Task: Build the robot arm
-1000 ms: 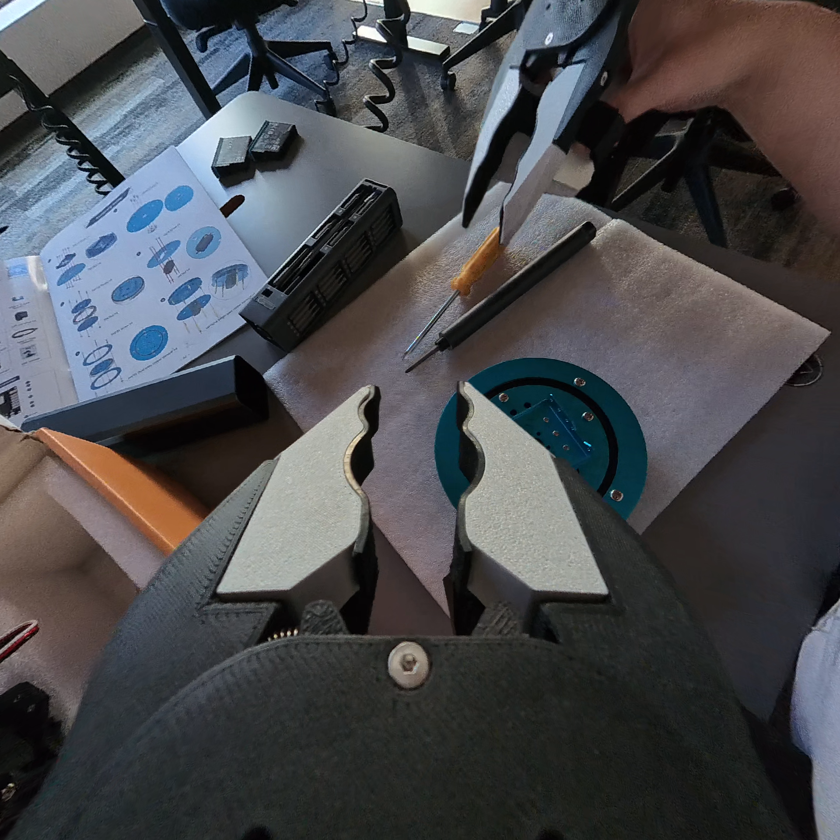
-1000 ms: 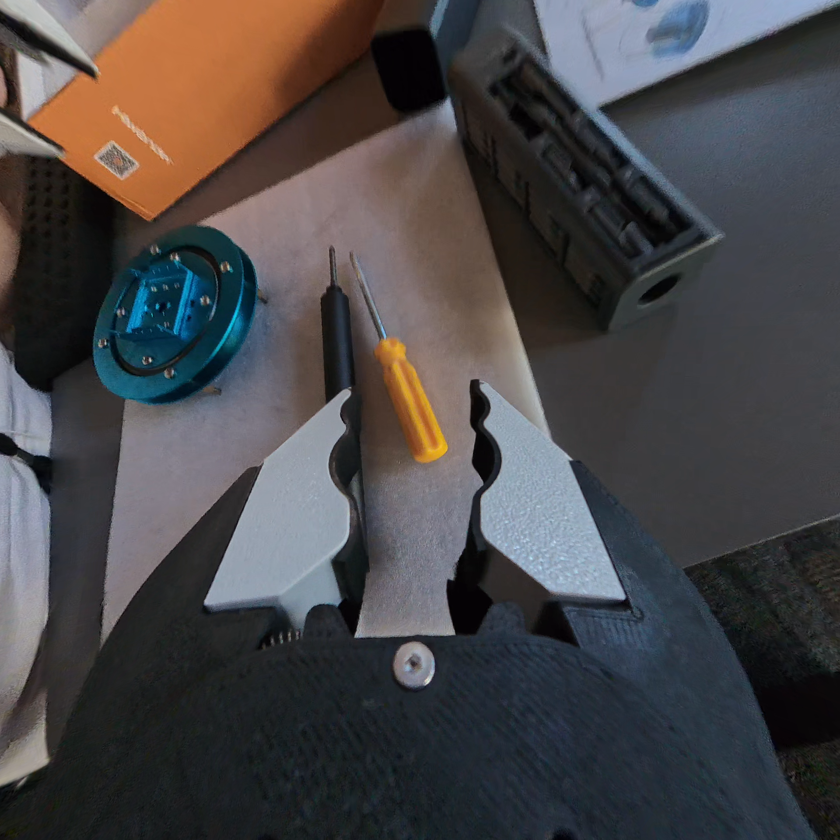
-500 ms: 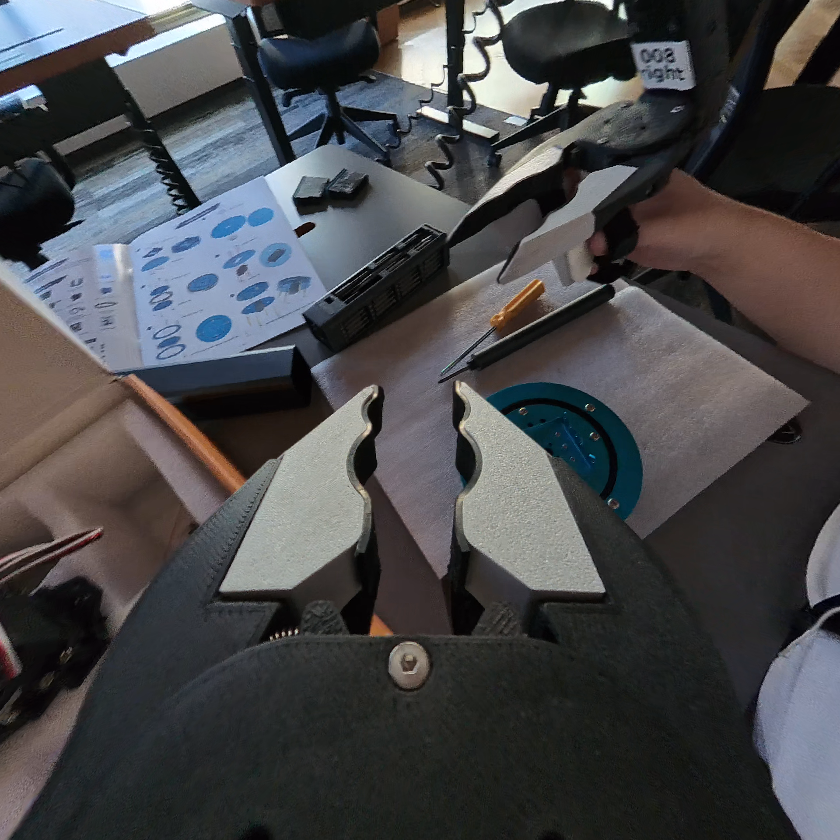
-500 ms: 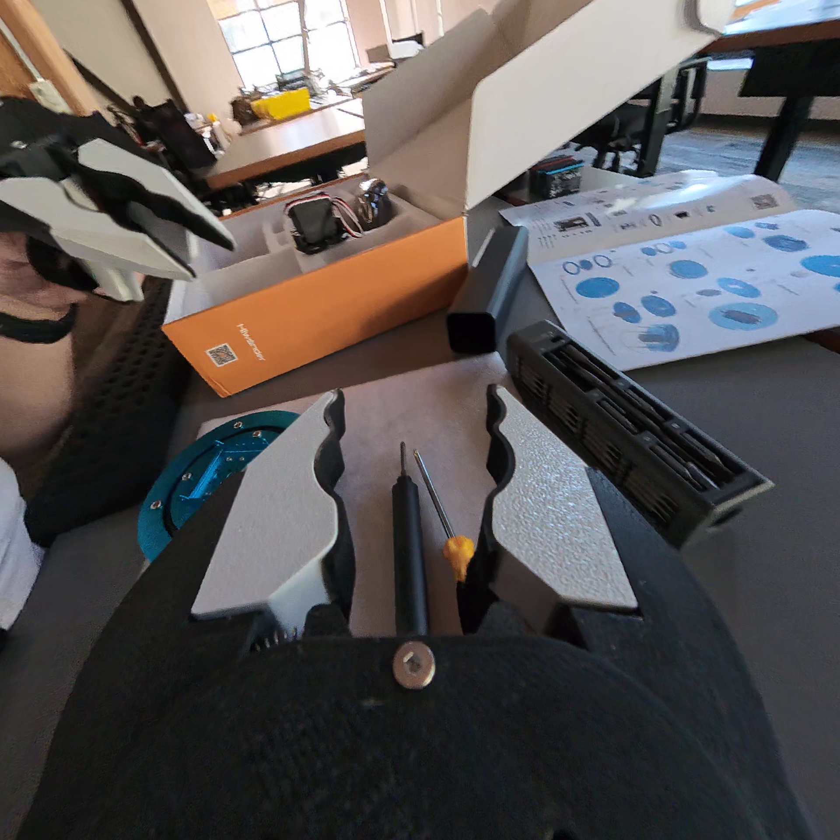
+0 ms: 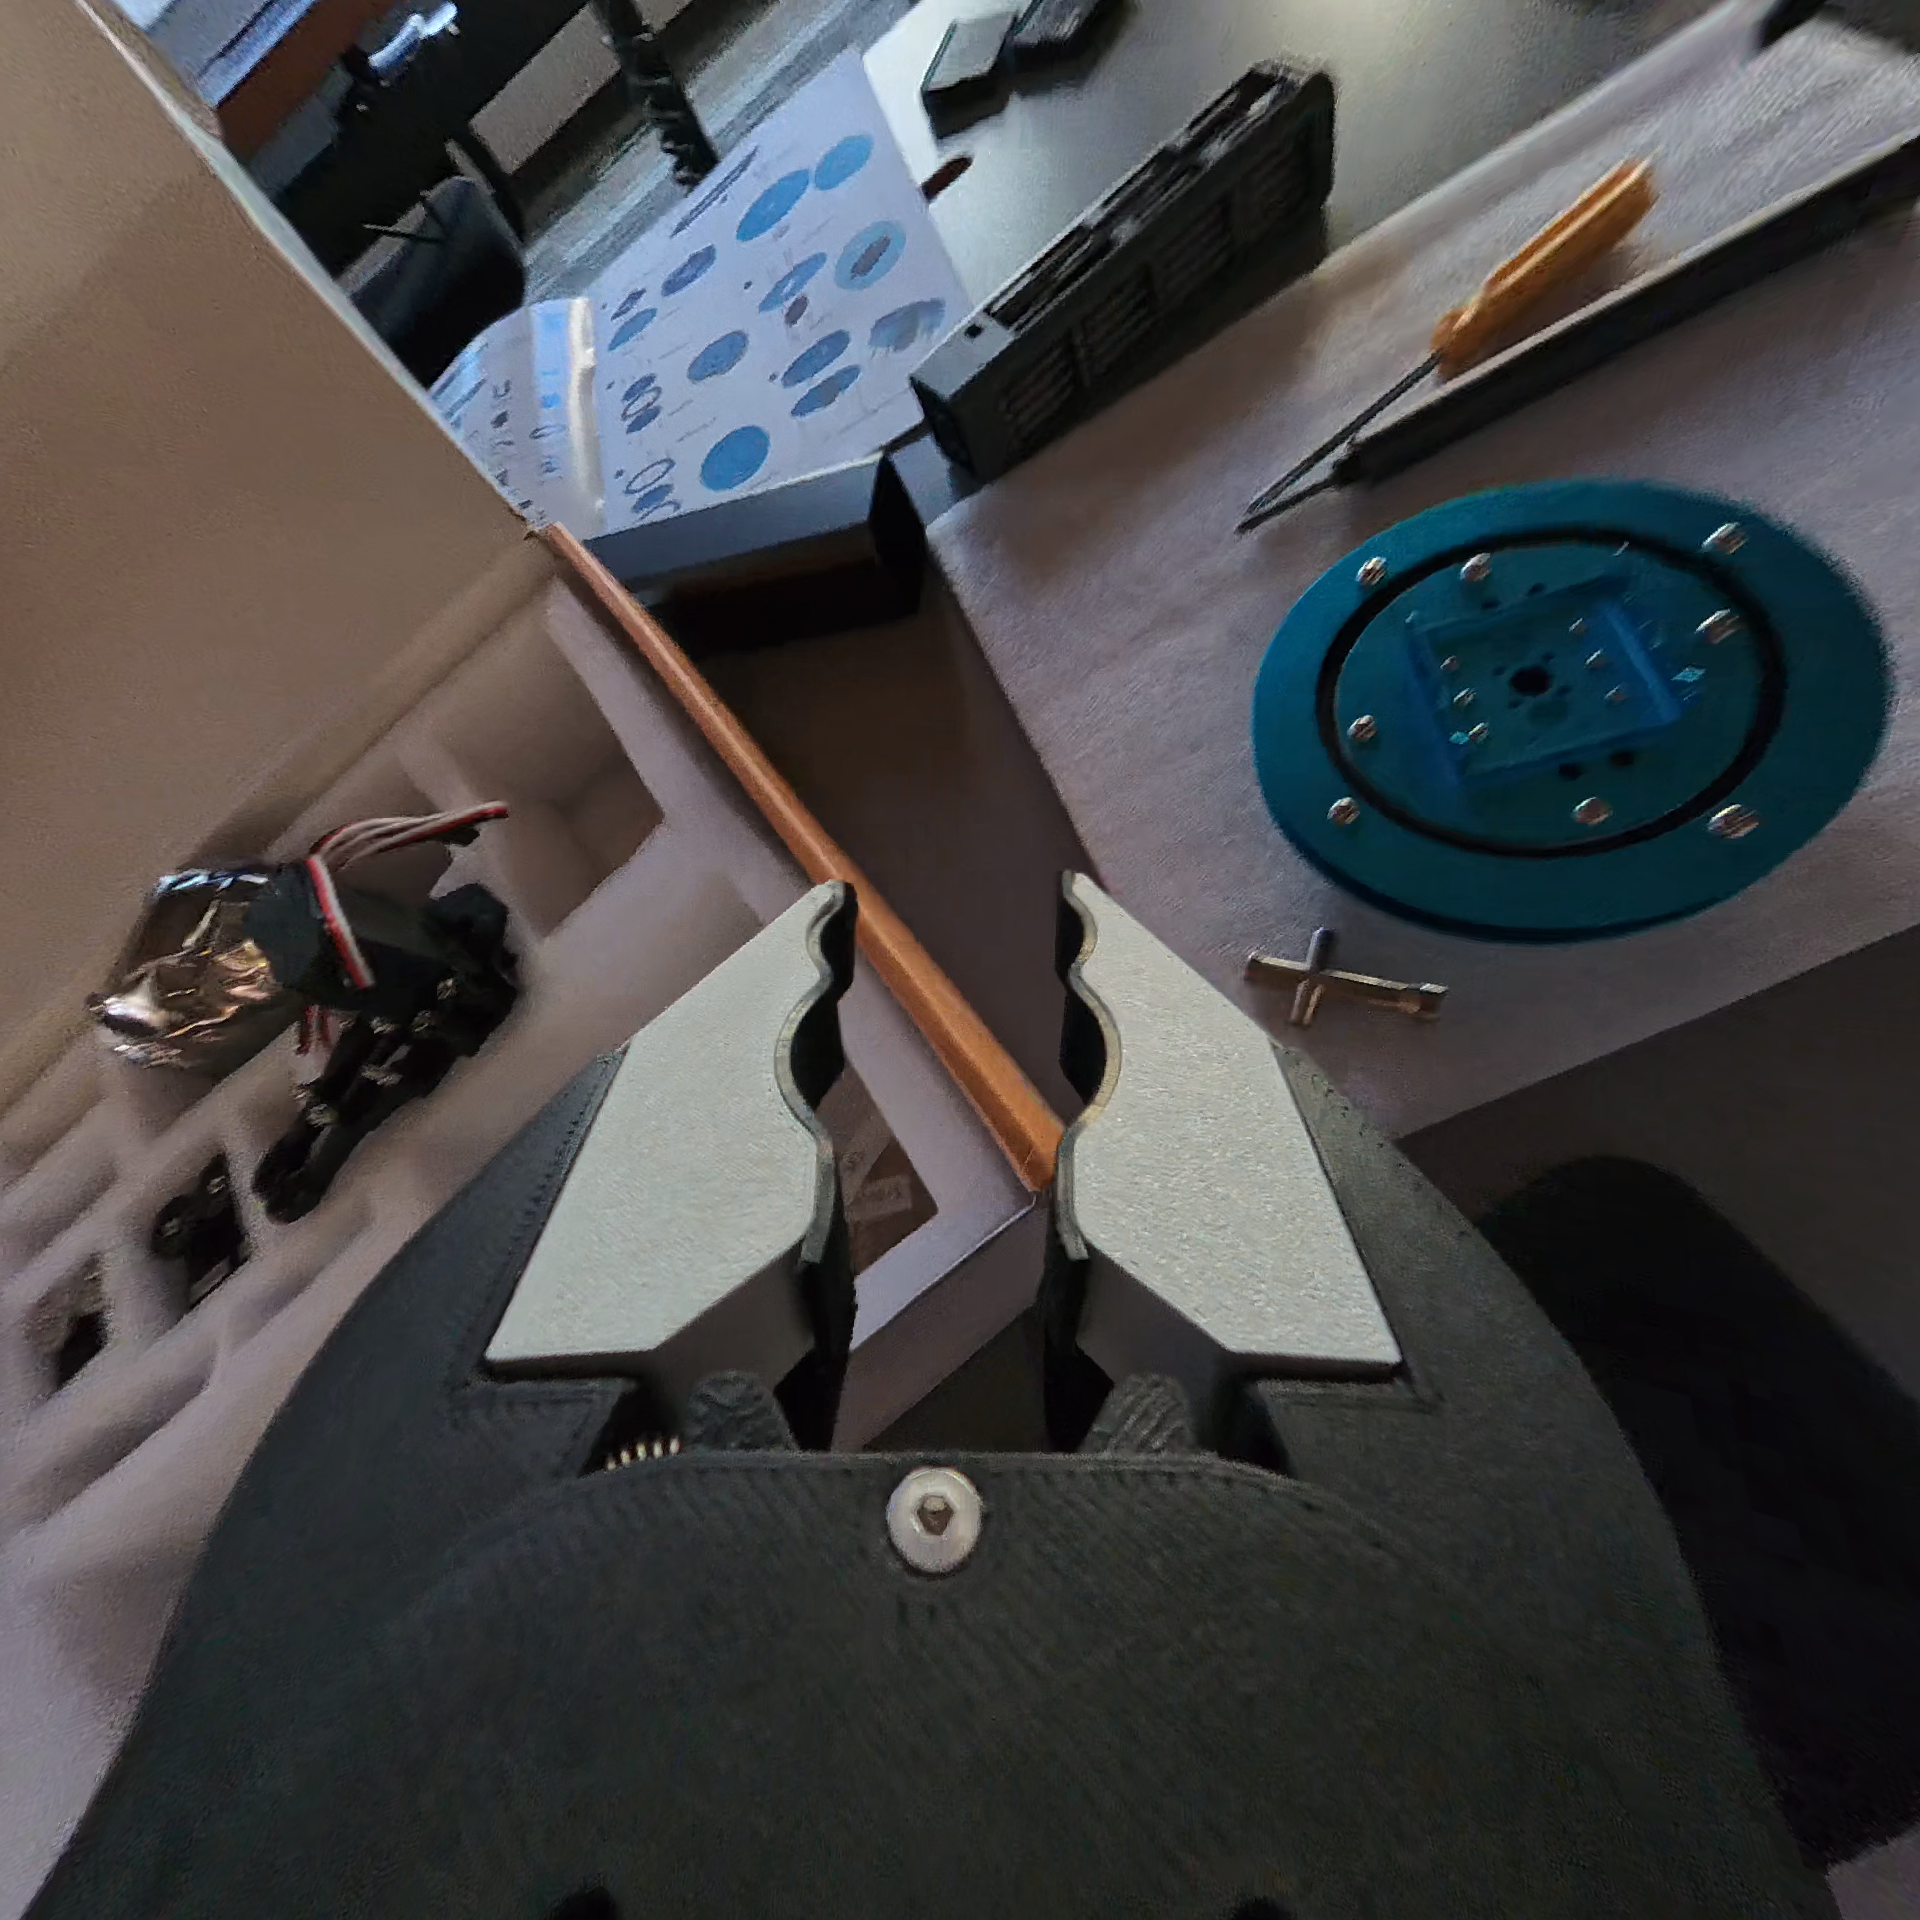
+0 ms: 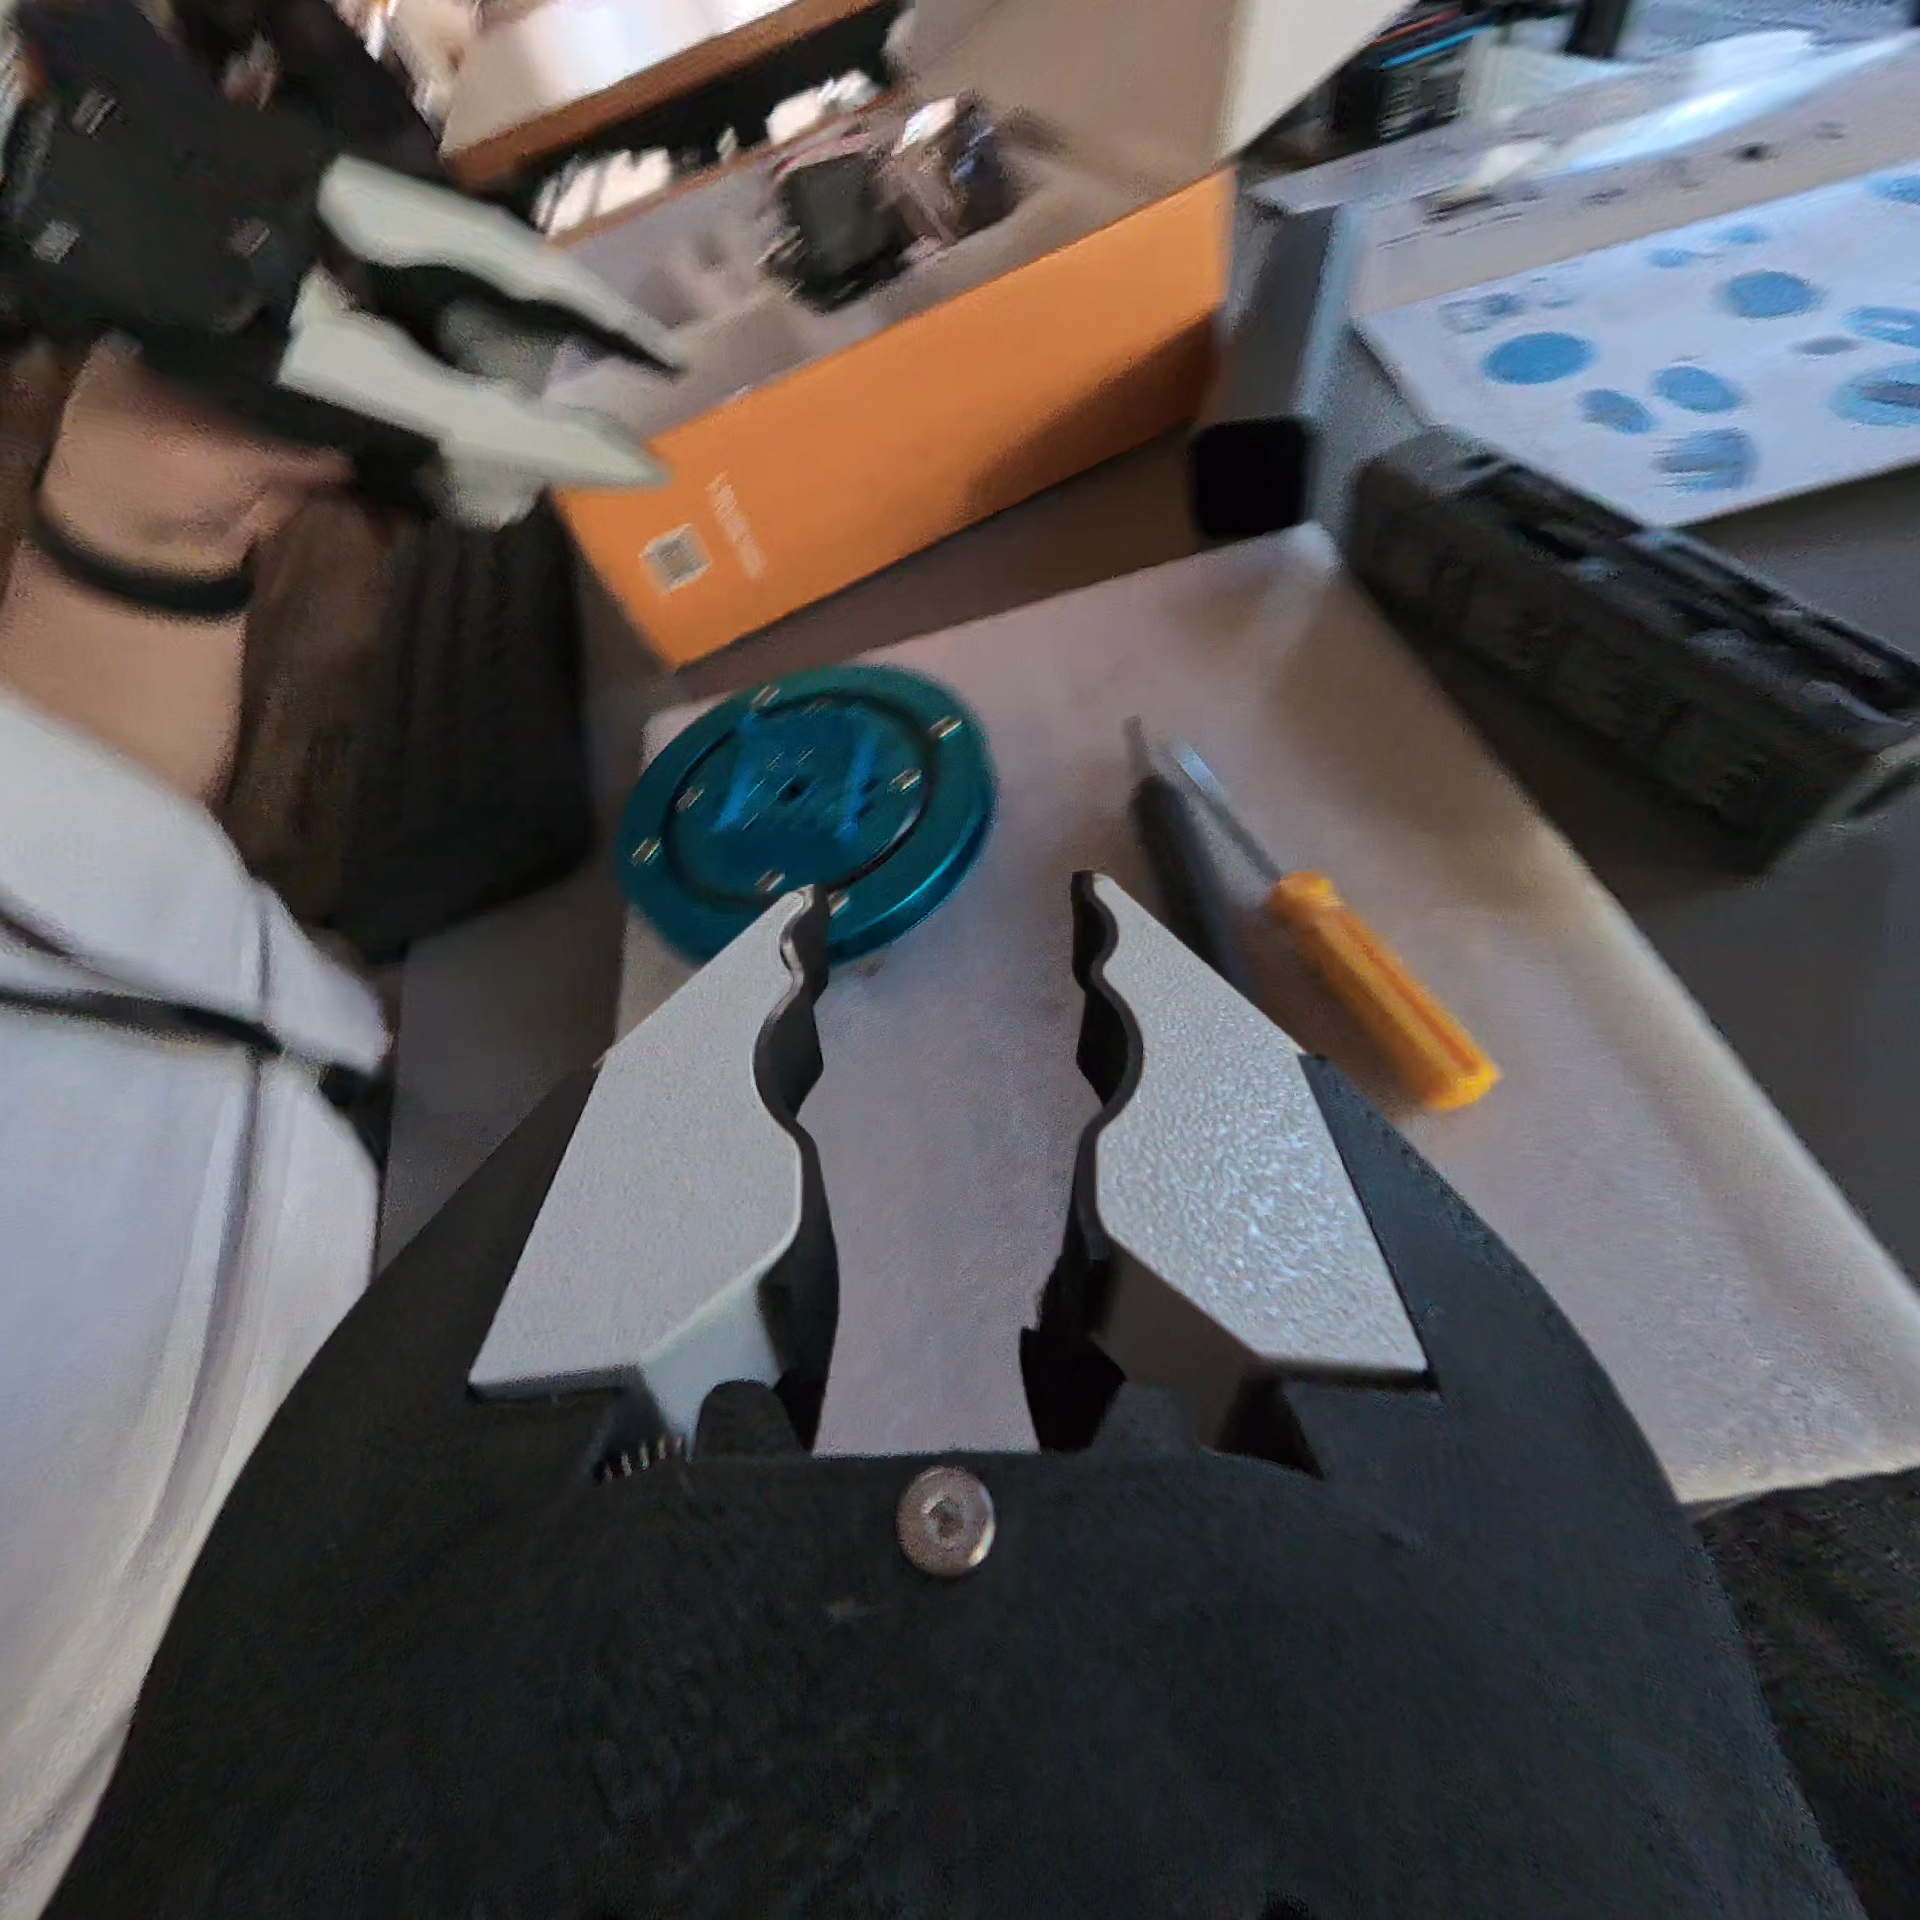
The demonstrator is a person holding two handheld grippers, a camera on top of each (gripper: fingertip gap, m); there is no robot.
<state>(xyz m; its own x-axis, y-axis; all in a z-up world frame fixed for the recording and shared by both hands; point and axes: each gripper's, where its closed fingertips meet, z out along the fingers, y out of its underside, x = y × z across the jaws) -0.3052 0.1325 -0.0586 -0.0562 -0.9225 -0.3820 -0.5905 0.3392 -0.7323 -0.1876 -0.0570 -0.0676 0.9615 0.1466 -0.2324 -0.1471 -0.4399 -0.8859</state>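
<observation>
Left gripper [image 5: 951, 904] is hanging parted and empty over the orange box [image 5: 914, 987] edge at frame centre; right gripper [image 6: 940, 899] is gaping empty above the foam mat [image 6: 1351, 665], blue disc [image 6: 800, 810] just upper-left.

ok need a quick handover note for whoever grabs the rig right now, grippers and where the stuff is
Left gripper: open, empty, hovering over the near edge of the open orange box, which holds a wired black part in its foam insert.
Right gripper: open, empty, above the white foam mat, left fingertip over the edge of the blue disc.
On the mat: blue disc, black-handled driver and orange-handled screwdriver side by side, and a small metal cross-shaped piece by the disc.
Beside the mat: black bit case, illustrated sheet.
Nothing is gripped; both tools lie untouched.
</observation>
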